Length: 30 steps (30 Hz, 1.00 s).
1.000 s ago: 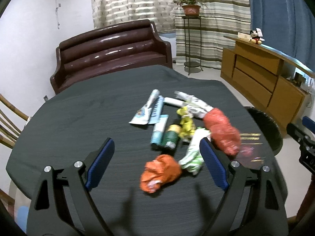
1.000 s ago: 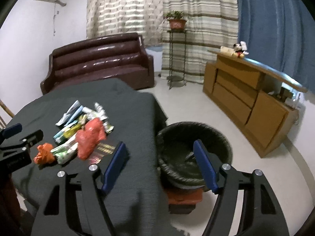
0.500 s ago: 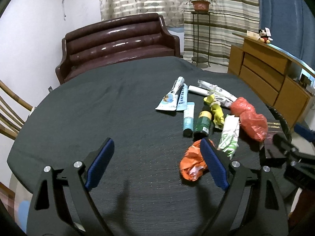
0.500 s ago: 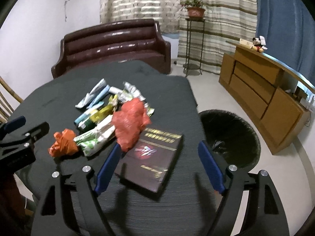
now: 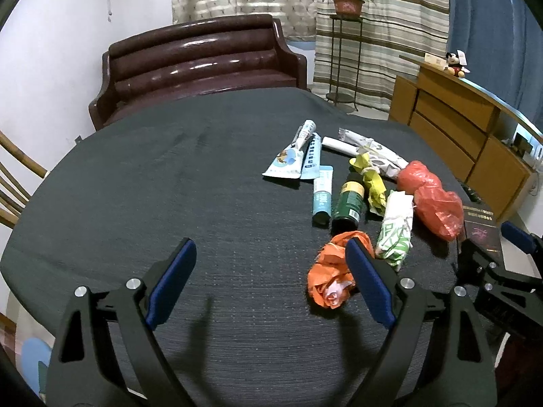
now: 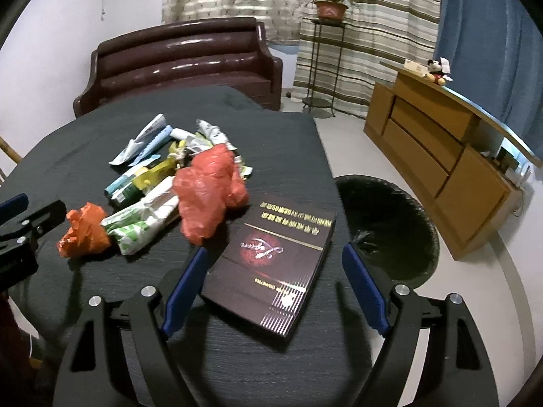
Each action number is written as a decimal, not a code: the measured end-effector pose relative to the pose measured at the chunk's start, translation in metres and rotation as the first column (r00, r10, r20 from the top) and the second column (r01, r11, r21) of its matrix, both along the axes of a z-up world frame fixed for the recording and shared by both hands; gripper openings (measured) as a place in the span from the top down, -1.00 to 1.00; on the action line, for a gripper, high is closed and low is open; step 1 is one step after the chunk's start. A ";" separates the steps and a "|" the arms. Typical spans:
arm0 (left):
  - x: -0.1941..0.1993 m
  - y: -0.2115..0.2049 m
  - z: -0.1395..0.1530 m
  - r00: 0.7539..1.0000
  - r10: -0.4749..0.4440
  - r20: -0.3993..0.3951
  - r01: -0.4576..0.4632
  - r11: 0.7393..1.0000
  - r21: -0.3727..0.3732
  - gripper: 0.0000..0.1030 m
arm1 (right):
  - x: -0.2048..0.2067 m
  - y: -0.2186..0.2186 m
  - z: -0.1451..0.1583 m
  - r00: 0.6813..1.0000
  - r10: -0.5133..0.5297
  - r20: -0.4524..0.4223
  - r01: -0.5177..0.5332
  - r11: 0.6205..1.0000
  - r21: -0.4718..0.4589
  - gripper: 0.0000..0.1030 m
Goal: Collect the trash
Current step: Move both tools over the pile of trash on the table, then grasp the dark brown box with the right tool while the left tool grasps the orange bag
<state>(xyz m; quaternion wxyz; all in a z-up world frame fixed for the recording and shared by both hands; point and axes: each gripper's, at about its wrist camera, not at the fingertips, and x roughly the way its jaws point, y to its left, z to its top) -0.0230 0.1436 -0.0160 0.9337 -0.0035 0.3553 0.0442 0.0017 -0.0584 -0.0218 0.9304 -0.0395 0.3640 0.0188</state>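
Observation:
Trash lies in a heap on the round dark table [image 5: 169, 186]: an orange crumpled wrapper [image 5: 331, 279] [image 6: 85, 232], a red plastic bag [image 5: 431, 200] [image 6: 208, 186], a green-white packet [image 5: 395, 230] [image 6: 142, 220], a green can [image 5: 349, 200], tubes [image 5: 295, 156] and yellow paper [image 5: 371, 179]. A dark flat box [image 6: 271, 268] lies near the table's right edge. My left gripper [image 5: 271, 285] is open, the orange wrapper just beyond its right finger. My right gripper [image 6: 273, 291] is open above the dark box. A black trash bin [image 6: 390, 224] stands on the floor right of the table.
A brown leather sofa [image 5: 197, 64] stands behind the table. A wooden sideboard [image 6: 441, 156] runs along the right wall. A plant stand [image 6: 322, 51] is by the curtains. A wooden chair back [image 5: 13, 183] shows at the left.
My right gripper swung left from over the trash bin to above the dark box on the table. My left gripper shifted left, so the orange wrapper now lies by its right finger.

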 end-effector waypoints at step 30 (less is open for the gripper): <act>0.007 -0.025 -0.017 0.997 -0.049 -0.055 0.050 0.999 0.010 -0.68 | 0.002 -0.013 -0.002 0.997 0.077 0.006 -0.078 0.993 0.093 -0.34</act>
